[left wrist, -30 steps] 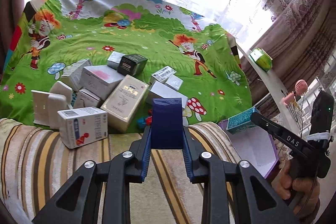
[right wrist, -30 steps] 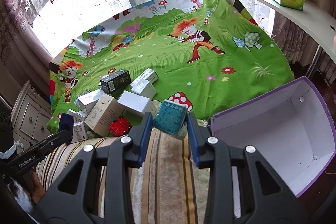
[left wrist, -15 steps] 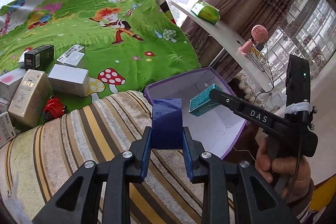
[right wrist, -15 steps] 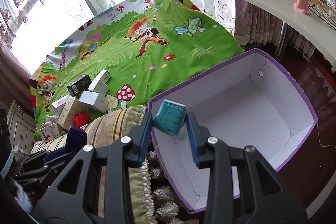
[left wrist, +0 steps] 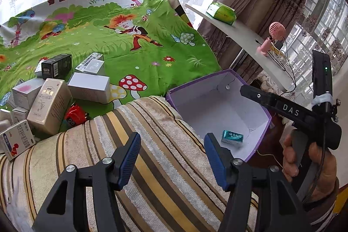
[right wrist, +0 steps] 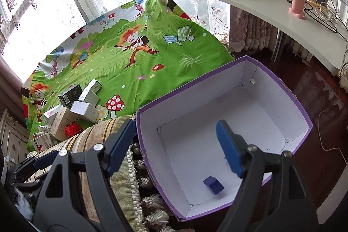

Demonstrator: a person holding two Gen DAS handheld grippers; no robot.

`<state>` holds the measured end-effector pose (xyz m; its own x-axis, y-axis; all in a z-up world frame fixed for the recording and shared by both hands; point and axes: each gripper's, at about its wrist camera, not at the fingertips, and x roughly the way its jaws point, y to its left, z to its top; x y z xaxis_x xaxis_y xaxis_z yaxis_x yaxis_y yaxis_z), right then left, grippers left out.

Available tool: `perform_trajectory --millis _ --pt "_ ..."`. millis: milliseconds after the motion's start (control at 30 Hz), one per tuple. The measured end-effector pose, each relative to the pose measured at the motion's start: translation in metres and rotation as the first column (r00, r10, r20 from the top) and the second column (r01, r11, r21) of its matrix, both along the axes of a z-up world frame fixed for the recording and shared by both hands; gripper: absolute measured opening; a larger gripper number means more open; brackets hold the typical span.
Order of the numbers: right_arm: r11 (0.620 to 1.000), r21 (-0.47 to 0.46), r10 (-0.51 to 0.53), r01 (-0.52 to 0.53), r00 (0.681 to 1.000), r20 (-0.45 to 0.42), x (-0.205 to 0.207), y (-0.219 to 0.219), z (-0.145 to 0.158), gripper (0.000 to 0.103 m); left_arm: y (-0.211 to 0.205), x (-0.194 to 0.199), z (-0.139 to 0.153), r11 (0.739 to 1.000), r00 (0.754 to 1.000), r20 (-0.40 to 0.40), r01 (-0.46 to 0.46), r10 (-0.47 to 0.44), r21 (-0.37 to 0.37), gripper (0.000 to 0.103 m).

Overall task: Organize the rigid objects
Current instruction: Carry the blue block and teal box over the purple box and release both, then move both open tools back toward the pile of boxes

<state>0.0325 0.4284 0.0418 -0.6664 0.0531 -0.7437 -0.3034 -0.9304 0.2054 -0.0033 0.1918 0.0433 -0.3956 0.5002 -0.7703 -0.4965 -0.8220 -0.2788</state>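
Both tools now gape, released: left tool point(left wrist: 171, 158), right tool point(right wrist: 176, 147). Teal box point(left wrist: 231, 137) and blue box point(right wrist: 213, 185) lie in the bin point(right wrist: 256, 62), seemingly flat. Pile point(left wrist: 52, 97) on bed remains; I return for more.

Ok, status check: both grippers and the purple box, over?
Left gripper open, empty. Right gripper open, empty, over purple box. Teal box and dark blue box lying inside. Nothing in the way.
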Motion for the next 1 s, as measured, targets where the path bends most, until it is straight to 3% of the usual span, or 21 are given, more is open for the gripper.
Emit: perform_trajectory --millis 167,267,400,700,1000 --pt "0.999 0.052 0.002 -0.001 1.000 -0.013 0.000 -0.010 0.007 0.094 -0.025 -0.004 0.004 0.993 0.992 -0.066 -0.110 0.108 -0.034 0.062" --pt "0.995 0.101 -0.012 0.014 1.000 -0.019 -0.002 -0.017 0.012 0.101 -0.050 -0.009 0.006 0.987 0.984 -0.077 -0.161 0.161 -0.002 0.064" --pt "0.985 0.173 0.007 0.000 0.999 -0.040 -0.004 -0.031 0.018 0.102 -0.084 -0.011 0.008 0.978 0.974 -0.099 -0.208 0.205 -0.018 0.069" --pt "0.987 0.080 0.142 -0.138 0.989 -0.048 -0.009 -0.053 0.012 0.102 -0.167 -0.022 -0.005 0.956 0.956 -0.029 -0.292 0.293 0.019 0.072" --pt "0.970 0.062 0.238 -0.236 0.971 -0.011 -0.022 -0.083 0.005 0.102 -0.215 -0.037 -0.014 0.966 0.966 0.002 -0.258 0.258 0.016 0.072"
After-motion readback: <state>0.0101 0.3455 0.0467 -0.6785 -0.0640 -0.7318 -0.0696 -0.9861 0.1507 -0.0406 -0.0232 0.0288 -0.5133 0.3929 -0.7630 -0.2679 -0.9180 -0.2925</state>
